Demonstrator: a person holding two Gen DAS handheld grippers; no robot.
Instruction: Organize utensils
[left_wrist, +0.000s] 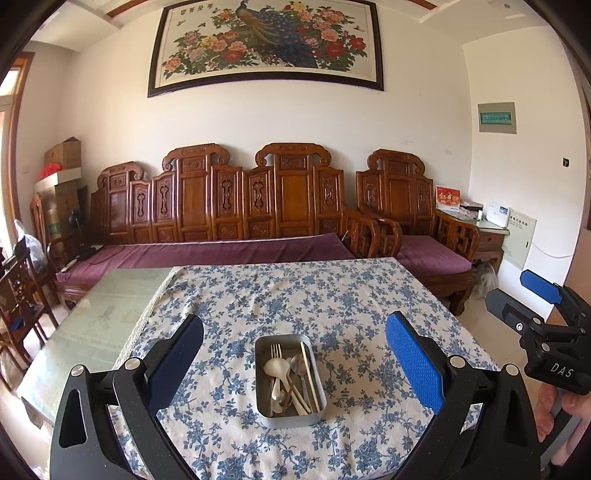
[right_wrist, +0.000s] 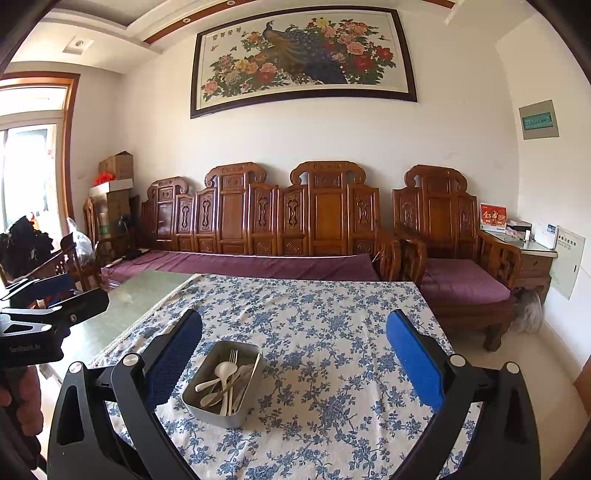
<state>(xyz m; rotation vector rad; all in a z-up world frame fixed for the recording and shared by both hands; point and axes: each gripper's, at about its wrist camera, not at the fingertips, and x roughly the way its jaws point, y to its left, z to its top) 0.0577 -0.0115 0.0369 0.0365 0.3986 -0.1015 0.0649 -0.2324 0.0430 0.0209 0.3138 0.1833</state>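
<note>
Both claws are hanging above the near end of the worktop (left_wrist: 369, 295) with jaws spread wide and holding nothing — the left claw (left_wrist: 293, 354) straight over the metal tin (left_wrist: 291, 417), the right claw (right_wrist: 293, 354) to the right of the tin. The utensils (left_wrist: 291, 376) — a fork, white and metal spoons, chopsticks — are all lying together inside the tin, on the flowered cloth. That is fitting either a finished gathering or a mixed pile waiting to be sorted out; one moment is not settling which. The tin's long axis is running away from the cameras toward the sofa (left_wrist: 221, 254), the fork tines pointing that way too.
</note>
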